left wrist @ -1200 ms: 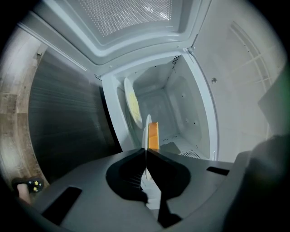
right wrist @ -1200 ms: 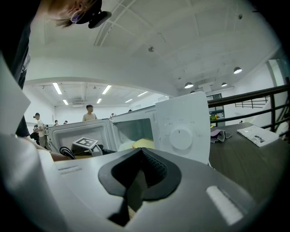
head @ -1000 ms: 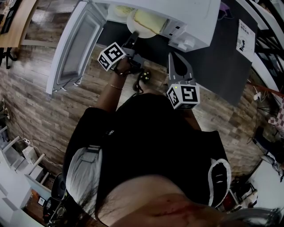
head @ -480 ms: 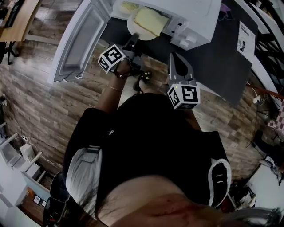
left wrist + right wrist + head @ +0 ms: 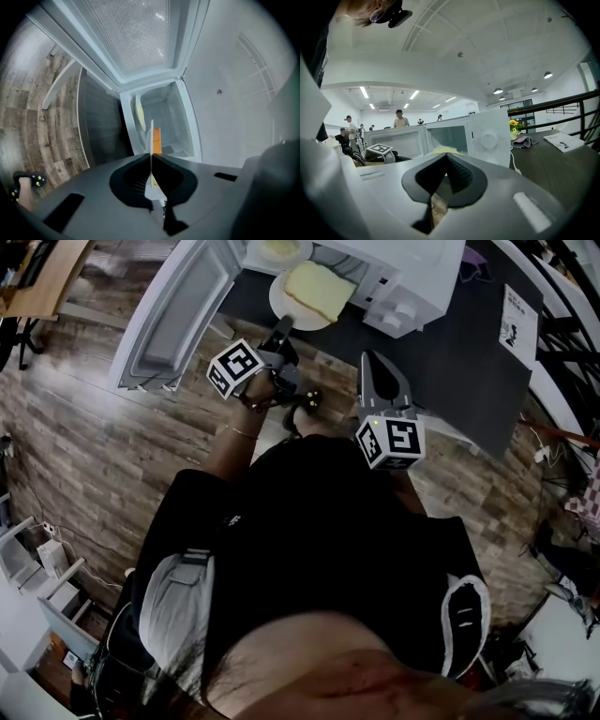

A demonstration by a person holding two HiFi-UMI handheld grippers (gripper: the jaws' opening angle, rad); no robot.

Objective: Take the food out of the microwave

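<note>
I read the left gripper as clamped on the near rim of the round white plate. In the left gripper view, the jaws pinch that rim edge-on. The plate carries a flat yellow slab of food and sits straight ahead of the jaws, at the mouth of the white microwave oven. The oven's white door stands open to this gripper's left. The right gripper is closed on nothing, off to the plate's right and clear of it.
</note>
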